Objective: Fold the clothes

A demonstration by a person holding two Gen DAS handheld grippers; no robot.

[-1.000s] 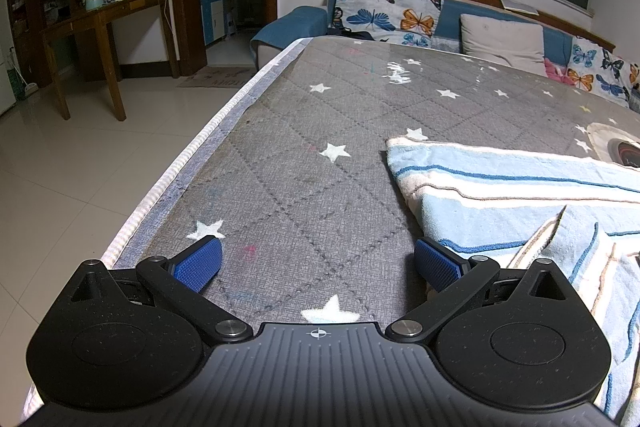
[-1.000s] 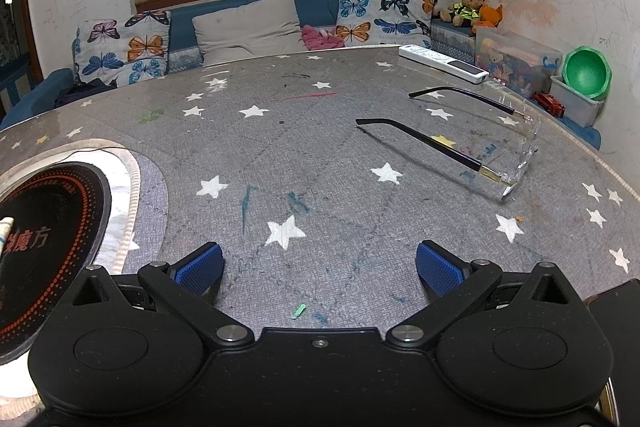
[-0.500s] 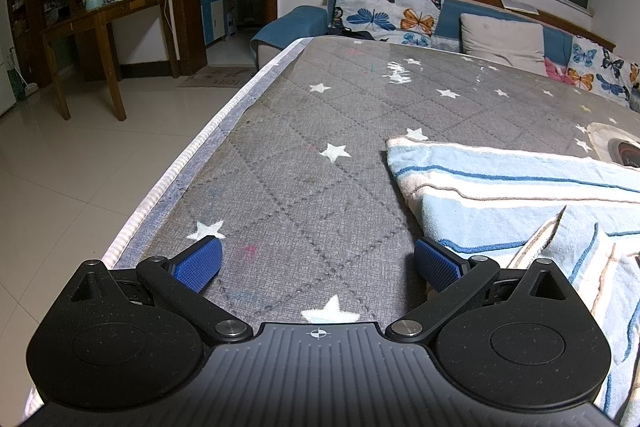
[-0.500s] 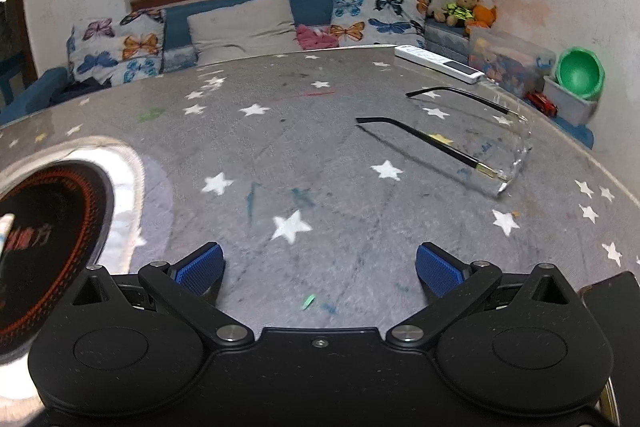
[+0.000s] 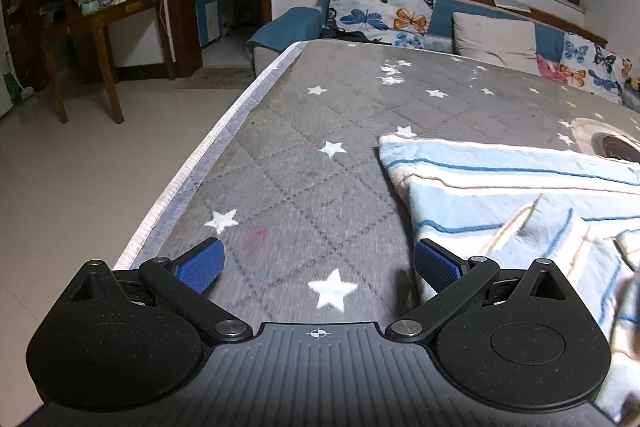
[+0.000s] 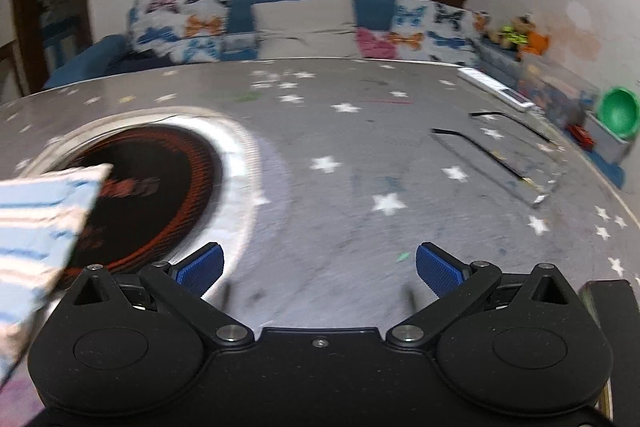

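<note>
A light blue garment with blue, white and tan stripes [image 5: 520, 195] lies spread on the grey star-patterned table [image 5: 320, 115], right of centre in the left wrist view. My left gripper [image 5: 319, 263] is open above the table, its right pad beside the garment's near left edge, holding nothing. In the right wrist view a corner of the same striped garment [image 6: 36, 219] shows at the left edge, partly over a round black mat [image 6: 160, 179]. My right gripper [image 6: 319, 265] is open over bare table, right of the garment, with nothing between its pads.
A pair of glasses [image 6: 512, 155] lies open at the right, with a white remote [image 6: 496, 89] and a green bowl [image 6: 618, 113] behind. A dark phone [image 6: 612, 311] sits by the right gripper. The table's left edge [image 5: 200, 155] drops to tiled floor. A cushioned bench [image 5: 460, 23] runs behind.
The right gripper has swung left; the black mat and a corner of the striped garment have come into its view, blurred by motion. The left gripper has shifted slightly. Both stay open.
</note>
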